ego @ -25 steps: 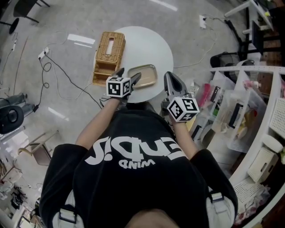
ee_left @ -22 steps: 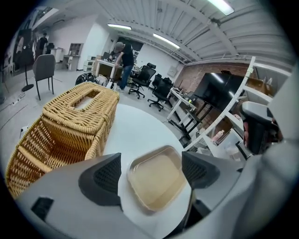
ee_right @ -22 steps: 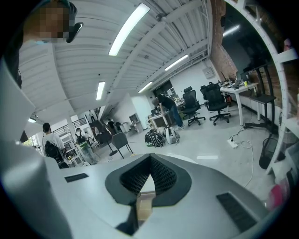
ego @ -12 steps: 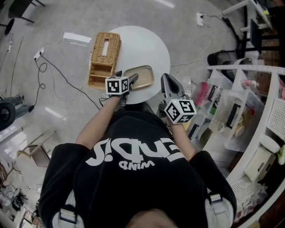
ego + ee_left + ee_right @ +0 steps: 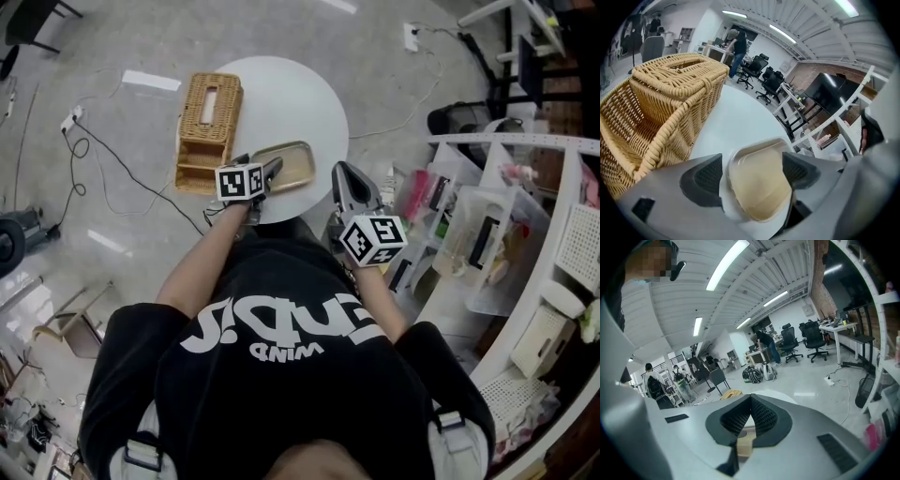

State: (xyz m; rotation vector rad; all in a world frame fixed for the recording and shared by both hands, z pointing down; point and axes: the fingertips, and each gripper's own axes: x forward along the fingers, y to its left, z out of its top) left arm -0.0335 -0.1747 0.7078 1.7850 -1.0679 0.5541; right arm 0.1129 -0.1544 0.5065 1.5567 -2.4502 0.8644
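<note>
Tray, beige and shallow with rounded corners, lies on the round white surface, at the edge nearest the person. Wicker basket stands on the same surface at the tray's left, close to it but apart.

Left tool is over the near end of the tray. In the left gripper view this tool has its jaws spread wide, one dark pad on each side of the tray, gripping nothing. The basket fills the left of that view.

Right tool is off the surface's right edge, near the tray but clear of it. In the right gripper view this tool has its pads pressed together at the tips, with nothing between them.

White shelving stands at the person's right.
</note>
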